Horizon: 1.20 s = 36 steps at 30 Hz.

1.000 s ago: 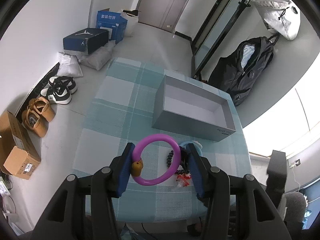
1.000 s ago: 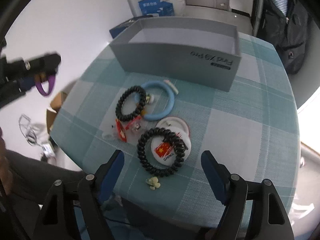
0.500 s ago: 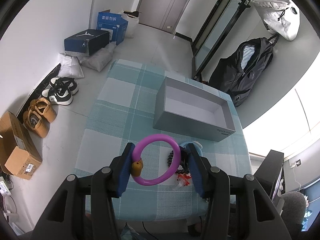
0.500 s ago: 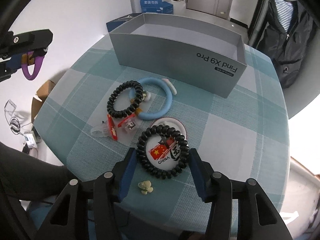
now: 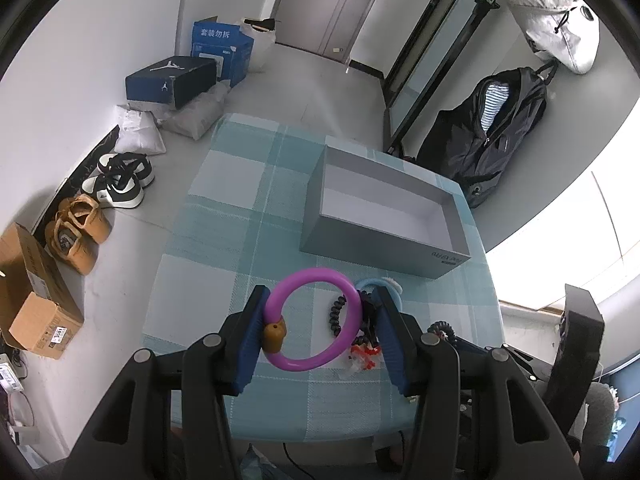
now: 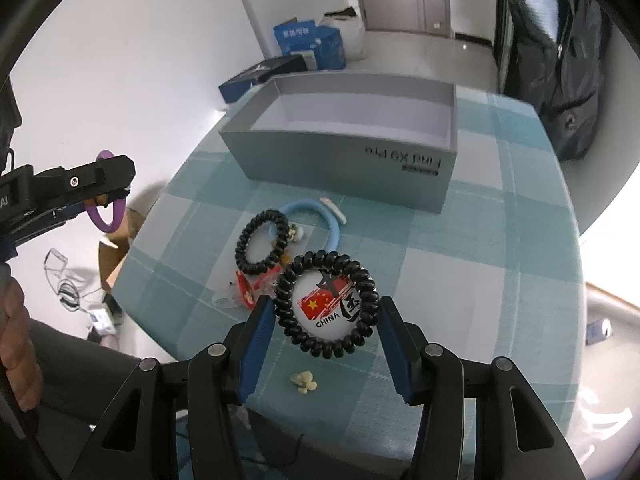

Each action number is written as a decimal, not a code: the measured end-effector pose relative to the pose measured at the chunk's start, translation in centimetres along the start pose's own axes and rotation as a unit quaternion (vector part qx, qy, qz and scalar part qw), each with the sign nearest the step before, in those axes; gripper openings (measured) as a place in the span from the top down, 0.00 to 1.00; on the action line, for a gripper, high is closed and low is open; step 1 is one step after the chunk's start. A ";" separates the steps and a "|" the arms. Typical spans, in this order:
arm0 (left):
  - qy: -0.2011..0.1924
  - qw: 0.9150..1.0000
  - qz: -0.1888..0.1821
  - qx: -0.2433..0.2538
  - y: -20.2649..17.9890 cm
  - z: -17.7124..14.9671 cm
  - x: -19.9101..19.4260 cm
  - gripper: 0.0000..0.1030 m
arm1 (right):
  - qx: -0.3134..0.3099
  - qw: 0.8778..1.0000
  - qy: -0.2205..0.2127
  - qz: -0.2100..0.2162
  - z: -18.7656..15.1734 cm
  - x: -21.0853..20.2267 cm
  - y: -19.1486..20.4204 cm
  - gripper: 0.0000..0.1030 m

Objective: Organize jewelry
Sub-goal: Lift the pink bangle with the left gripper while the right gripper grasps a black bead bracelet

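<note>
My left gripper (image 5: 320, 336) is shut on a purple ring bracelet (image 5: 344, 304) with a brown bead and holds it high above the table's near edge; it also shows in the right wrist view (image 6: 106, 216). My right gripper (image 6: 326, 340) is shut on a black coil hair tie (image 6: 362, 280), lifted over a round white China badge (image 6: 328, 308). On the checked cloth lie a black bead bracelet (image 6: 244, 242), a light blue bangle (image 6: 334, 228), a red and clear clip (image 6: 244, 292) and a small cream flower piece (image 6: 304, 380). An open grey box (image 6: 344, 160) stands behind them, empty.
The small table (image 5: 224, 208) has a teal checked cloth. Around it on the floor are shoes (image 5: 116, 180), cardboard boxes (image 5: 32, 304) and blue boxes (image 5: 220, 48). A black jacket (image 5: 488, 140) hangs at the back right.
My right gripper has closed from wide open onto the black coil hair tie and lifted it. My left gripper has risen a little with the purple bracelet.
</note>
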State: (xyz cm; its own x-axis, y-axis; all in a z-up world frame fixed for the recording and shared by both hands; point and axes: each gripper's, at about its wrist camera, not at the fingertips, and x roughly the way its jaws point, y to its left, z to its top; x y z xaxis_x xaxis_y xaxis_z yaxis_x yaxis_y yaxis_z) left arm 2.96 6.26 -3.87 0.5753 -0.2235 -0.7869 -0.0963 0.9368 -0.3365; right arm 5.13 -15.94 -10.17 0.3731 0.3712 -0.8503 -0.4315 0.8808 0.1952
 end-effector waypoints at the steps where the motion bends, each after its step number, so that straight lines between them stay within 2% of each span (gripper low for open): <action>1: 0.001 1.000 0.001 0.000 0.0 0.0 0.1 0.55 | 0.002 1.000 0.003 -0.005 0.0 0.2 -0.2 0.50; 5: 0.005 1.000 0.004 0.001 -0.3 -0.1 0.4 0.55 | 0.013 1.000 0.021 -0.004 0.2 1.1 -0.7 0.50; 10: 0.007 1.000 0.006 0.002 -0.5 -0.2 0.5 0.55 | 0.026 0.999 0.022 -0.003 -0.1 1.0 -1.5 0.52; 12: 0.008 1.000 0.005 0.001 -0.5 -0.1 0.5 0.55 | 0.024 1.000 0.020 -0.003 -0.1 0.8 -1.4 0.62; 17: 0.008 1.000 0.004 -0.001 -0.4 -0.2 0.5 0.55 | 0.028 0.999 0.019 -0.003 -0.1 0.8 -1.6 0.69; 19: 0.007 1.000 0.004 -0.001 -0.4 -0.2 0.5 0.55 | 0.032 0.999 0.019 -0.004 -0.1 0.8 -1.7 0.76; 21: 0.008 1.000 0.003 -0.002 -0.4 -0.2 0.5 0.55 | 0.036 0.999 0.023 -0.009 -0.1 1.0 -2.1 0.91; 27: 0.008 1.000 0.003 -0.004 -0.3 -0.2 0.3 0.55 | 0.035 0.999 0.017 -0.021 0.0 0.7 -2.0 0.92; 36: 0.009 1.000 0.001 -0.004 -0.5 -0.1 0.4 0.55 | 0.056 0.998 -0.042 -0.002 0.7 -2.2 -2.4 0.92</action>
State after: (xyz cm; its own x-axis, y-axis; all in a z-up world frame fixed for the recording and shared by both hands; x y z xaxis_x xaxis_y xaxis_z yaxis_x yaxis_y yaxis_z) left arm 3.13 5.71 -4.08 0.5612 -0.2266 -0.7961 -0.1044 0.9347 -0.3396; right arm 5.90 -18.72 -8.41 0.4451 0.3863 -0.8078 -0.3374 0.9080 0.2483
